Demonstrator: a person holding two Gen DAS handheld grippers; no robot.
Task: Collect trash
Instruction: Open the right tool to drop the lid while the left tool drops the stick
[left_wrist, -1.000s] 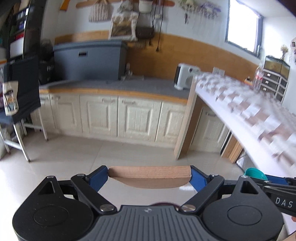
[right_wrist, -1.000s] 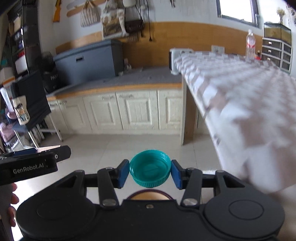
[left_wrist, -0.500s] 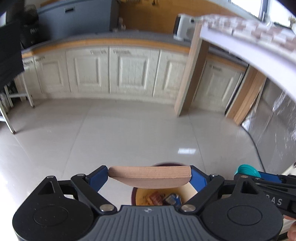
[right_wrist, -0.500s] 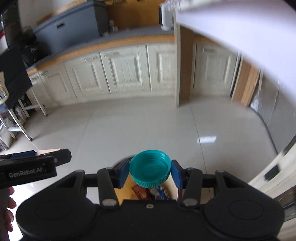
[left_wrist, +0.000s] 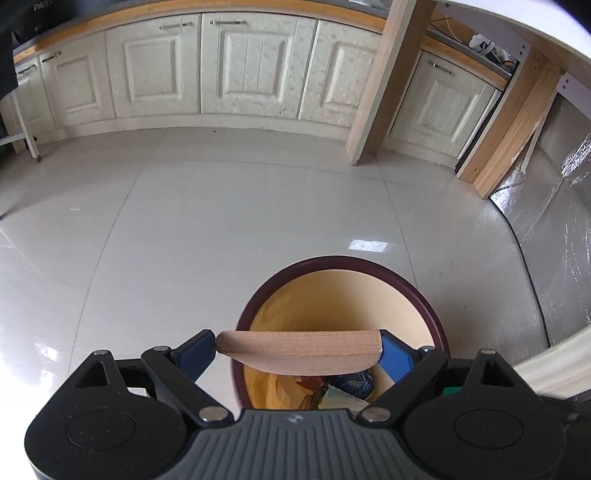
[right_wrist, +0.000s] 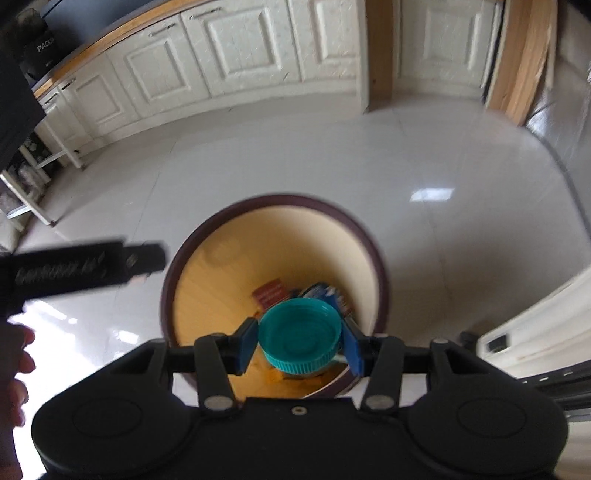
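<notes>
Teal plastic, ridged round its rim, the screw-on bottle cap (right_wrist: 298, 334) is held across its width in the right tongs (right_wrist: 299, 341), above the open round maroon-rimmed waste bin with a yellow liner (right_wrist: 373, 251). A flat, curved-edged brown wooden piece (left_wrist: 299, 350) is clamped end to end in the left tongs (left_wrist: 299, 352), spread wide, over the bin's near rim. Both are judged light and stiff; the cap's smooth plastic could slip, so its ridged sides are best gripped.

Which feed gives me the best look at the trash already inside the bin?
The right wrist view: it looks down the bin to the wrappers at the bottom. In the left wrist view the held wooden piece covers most of them.
</notes>
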